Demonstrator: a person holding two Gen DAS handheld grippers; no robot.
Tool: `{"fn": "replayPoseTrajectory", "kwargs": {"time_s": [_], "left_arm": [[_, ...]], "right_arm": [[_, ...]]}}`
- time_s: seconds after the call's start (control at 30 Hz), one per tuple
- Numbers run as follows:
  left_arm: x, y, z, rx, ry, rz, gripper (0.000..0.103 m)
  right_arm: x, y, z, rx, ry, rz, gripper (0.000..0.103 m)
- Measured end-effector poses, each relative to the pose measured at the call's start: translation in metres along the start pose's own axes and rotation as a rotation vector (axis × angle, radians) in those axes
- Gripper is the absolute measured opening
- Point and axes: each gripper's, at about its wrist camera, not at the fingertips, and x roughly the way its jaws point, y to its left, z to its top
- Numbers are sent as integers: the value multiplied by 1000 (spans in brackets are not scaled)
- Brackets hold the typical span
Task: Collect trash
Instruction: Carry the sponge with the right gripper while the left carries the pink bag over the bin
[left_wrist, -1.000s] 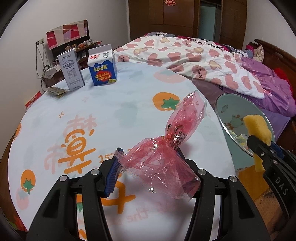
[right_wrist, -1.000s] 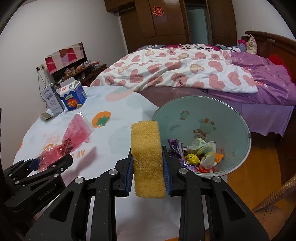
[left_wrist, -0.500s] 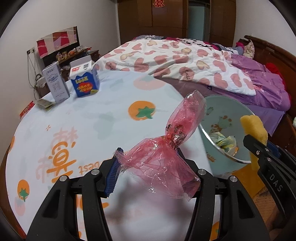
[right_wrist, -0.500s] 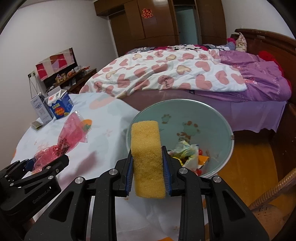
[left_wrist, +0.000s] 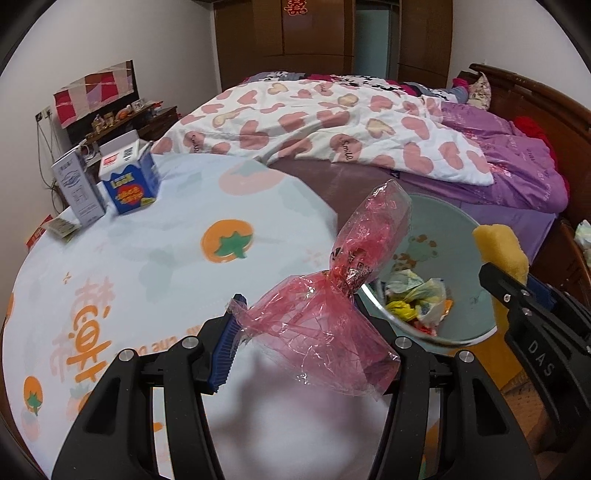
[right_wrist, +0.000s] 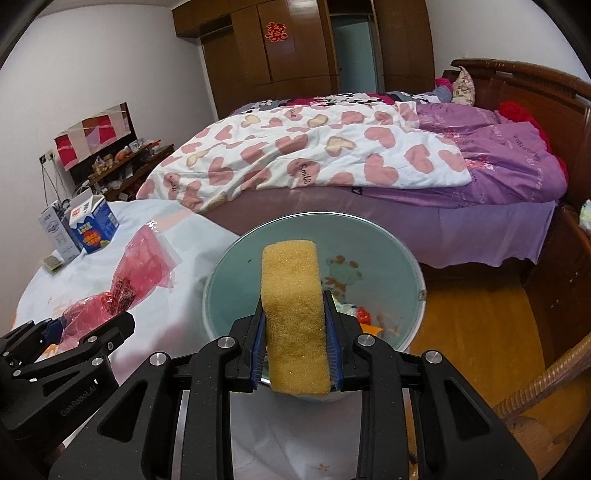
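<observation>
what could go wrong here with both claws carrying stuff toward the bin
The left claw holds the red plastic bag only by its crumpled lower part; the loose top could snag the trash bin rim or drop onto the table. The right claw squeezes the yellow sponge at its lower half, so it may spring sideways on release. The claws are close and might collide.

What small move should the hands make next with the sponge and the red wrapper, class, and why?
Probably carry both a little further over the bin, then let go. The right gripper clamps the sponge at the bin's near rim; the left gripper holds the red wrapper above the table edge, short of the trash inside.
</observation>
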Motion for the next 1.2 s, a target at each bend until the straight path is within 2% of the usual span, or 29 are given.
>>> {"fn": "replayPoseTrajectory", "kwargs": {"time_s": [0.8,1.2], "left_arm": [[48,-63,36,49,51,-61,56],[78,-76,43,47,94,-43,56]], "right_arm": [[37,-52,30,46,19,-60,28],[61,-59,38,23,45,-71,28]]}}
